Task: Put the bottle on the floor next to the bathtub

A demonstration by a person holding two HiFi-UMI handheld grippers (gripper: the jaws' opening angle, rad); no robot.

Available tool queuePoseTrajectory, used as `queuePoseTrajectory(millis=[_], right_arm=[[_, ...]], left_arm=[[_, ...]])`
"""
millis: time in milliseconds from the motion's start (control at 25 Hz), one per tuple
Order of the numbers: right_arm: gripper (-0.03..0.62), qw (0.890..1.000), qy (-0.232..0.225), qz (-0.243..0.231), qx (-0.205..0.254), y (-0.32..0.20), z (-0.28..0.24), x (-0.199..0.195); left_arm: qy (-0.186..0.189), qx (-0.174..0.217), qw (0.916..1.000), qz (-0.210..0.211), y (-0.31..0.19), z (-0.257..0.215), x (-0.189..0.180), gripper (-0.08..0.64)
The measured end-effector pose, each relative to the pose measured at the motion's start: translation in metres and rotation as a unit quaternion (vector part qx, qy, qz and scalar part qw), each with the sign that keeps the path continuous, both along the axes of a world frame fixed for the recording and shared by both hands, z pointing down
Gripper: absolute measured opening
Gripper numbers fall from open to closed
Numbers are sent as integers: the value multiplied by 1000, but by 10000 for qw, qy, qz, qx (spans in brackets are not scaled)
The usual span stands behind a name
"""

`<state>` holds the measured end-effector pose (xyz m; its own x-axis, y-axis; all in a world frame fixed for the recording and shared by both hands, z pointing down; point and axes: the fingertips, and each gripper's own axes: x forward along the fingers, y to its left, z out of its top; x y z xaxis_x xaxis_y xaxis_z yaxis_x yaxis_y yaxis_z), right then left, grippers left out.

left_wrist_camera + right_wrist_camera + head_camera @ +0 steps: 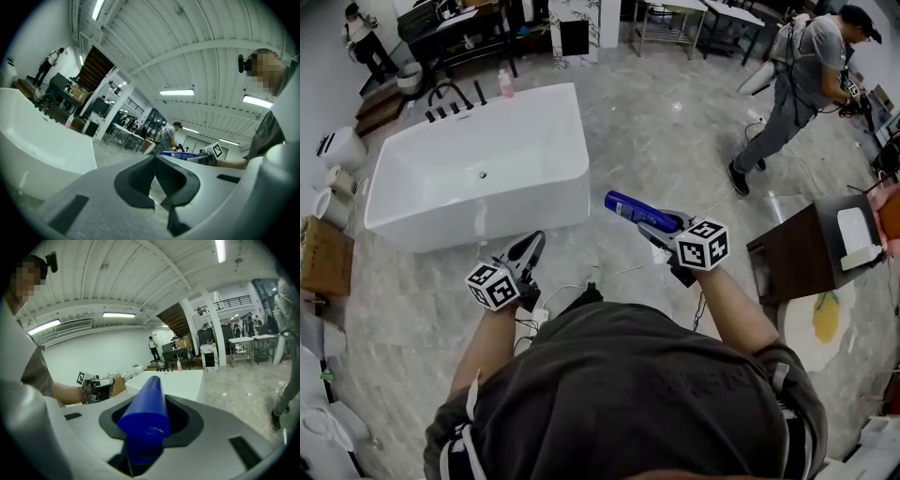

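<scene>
Head view: blue bottle in right tongs, in the air near the tub

Blue bottle (pixel 630 208) looks like smooth, glossy plastic: probably light, fairly stiff, and slick under the pads. The round body could roll or twist in a pinch. It tapers toward the far end, so the wider part of the body is the best place to hold it, which is roughly where it's held now. It's unlikely to break, but could tip over if set down off its base.

Right tongs (pixel 661 230) are partly closed and clamped on the bottle's wide end. Most of the bottle sticks out ahead, lying about level and pointing toward the white bathtub (pixel 487 211). It hangs above the marble floor (pixel 656 131), off the tub's near corner, touching neither.

Left tongs (pixel 155 176) have their pads together at the tips and nothing between them. They're idle, low, and just in front of the tub's near wall.
</scene>
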<state>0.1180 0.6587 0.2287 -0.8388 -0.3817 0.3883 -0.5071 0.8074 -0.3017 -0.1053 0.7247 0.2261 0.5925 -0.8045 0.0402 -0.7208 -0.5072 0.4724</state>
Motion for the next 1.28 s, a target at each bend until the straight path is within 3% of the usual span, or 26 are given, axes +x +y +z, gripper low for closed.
queuePoseTrajectory(millis=[160,360,640,960,1280], right_arm=[[135,9998,62,160,-54,-83,18,2],[135,9997,-6,240,-107,-240,41,-8],[135,9994,9,216,-271,-446,35,-42],[135,9990,197,-21,-390,-575,46,-53],[135,9942,446,-858,-473,-715,71,-51]], left_arm=[[54,-71,9996,250,-98,24,3,5],[221,-177,9986,441,-272,57,-3,5],[-102,-139,9981,583,-486,27,-24,5],[-284,-140,9986,414,-601,32,-26,5],[-370,-278,9981,-417,-711,39,-21,5]])
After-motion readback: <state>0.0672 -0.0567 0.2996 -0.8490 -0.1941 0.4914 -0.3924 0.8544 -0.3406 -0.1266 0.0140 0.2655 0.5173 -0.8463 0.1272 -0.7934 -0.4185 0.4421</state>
